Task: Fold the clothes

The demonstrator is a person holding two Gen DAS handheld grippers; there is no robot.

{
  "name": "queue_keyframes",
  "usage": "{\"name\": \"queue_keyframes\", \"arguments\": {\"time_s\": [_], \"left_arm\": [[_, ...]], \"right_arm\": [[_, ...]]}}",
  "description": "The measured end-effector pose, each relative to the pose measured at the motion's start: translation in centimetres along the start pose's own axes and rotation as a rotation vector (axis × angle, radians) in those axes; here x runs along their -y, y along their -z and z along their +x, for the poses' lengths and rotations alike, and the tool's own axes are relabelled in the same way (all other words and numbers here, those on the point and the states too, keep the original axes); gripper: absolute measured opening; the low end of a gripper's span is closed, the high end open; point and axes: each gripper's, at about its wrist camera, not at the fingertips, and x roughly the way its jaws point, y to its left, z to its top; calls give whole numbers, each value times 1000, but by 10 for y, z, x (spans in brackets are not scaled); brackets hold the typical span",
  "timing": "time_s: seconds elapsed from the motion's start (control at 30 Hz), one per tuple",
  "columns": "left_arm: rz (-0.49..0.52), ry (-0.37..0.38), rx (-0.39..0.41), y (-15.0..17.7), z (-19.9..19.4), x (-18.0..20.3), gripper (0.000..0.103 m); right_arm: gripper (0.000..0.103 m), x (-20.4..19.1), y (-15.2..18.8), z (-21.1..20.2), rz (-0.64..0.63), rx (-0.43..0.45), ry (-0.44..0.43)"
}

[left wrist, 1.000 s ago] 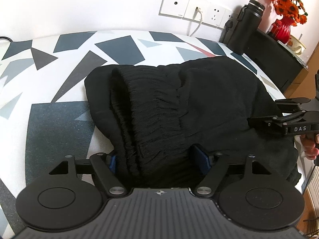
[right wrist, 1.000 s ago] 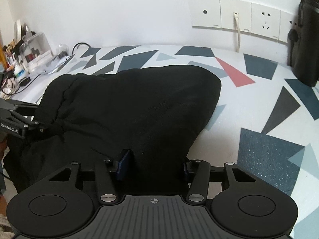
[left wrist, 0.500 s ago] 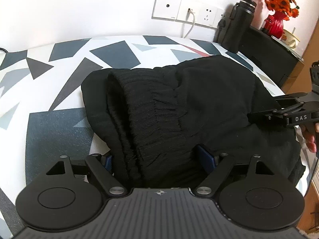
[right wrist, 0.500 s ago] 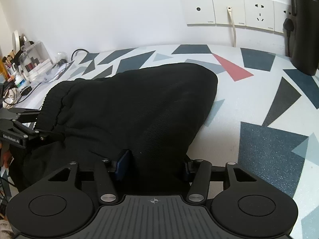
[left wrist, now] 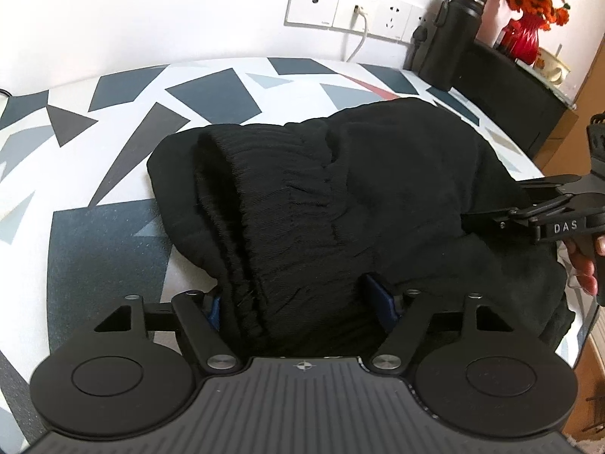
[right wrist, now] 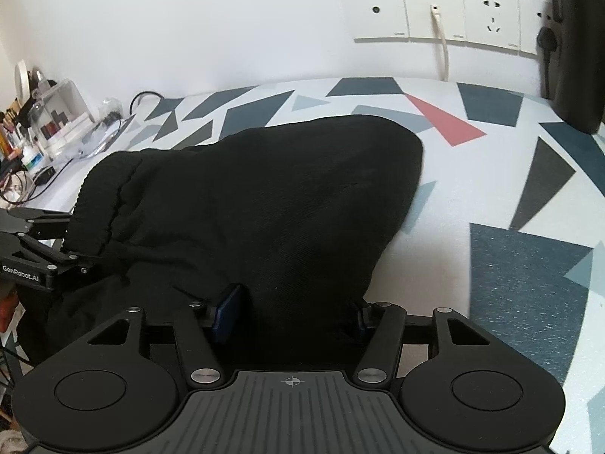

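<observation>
Left gripper [left wrist: 302,295]: fingers clamped on the ribbed elastic waistband, blue pads pressed into the fabric.
Right gripper [right wrist: 295,310]: fingers gripping bunched cloth at the near edge.
Black trousers [left wrist: 378,196]: heaped and rumpled on the geometric-print tablecloth [left wrist: 113,234], matte, waistband gathered at left.
Writing: "DAS" and "GenRobot.AI" on the grippers.

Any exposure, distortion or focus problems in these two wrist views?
Left wrist view: strong fisheye bends the wall sockets and table edge; the black garment is underexposed, ribbing barely readable. Right wrist view: same barrel curve, the garment nearly featureless black, the white wall bright. Both sharp, without motion blur.
</observation>
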Motion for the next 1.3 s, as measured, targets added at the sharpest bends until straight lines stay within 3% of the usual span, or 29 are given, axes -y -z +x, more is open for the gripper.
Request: {"name": "queue_keyframes", "arguments": {"time_s": [0.23, 0.67, 0.93, 1.3], "left_arm": [[18, -36, 19, 2, 5, 15, 77], [-86, -66, 91, 16, 6, 30, 77], [-88, -40, 123, 33, -3, 39, 76], [-108, -81, 249, 54, -6, 50, 78]], "right_arm": [[55, -11, 2, 4, 7, 10, -7], [52, -34, 6, 10, 50, 47, -28], [52, -39, 26, -6, 57, 67, -27], [52, -34, 40, -11, 69, 132, -48]]}}
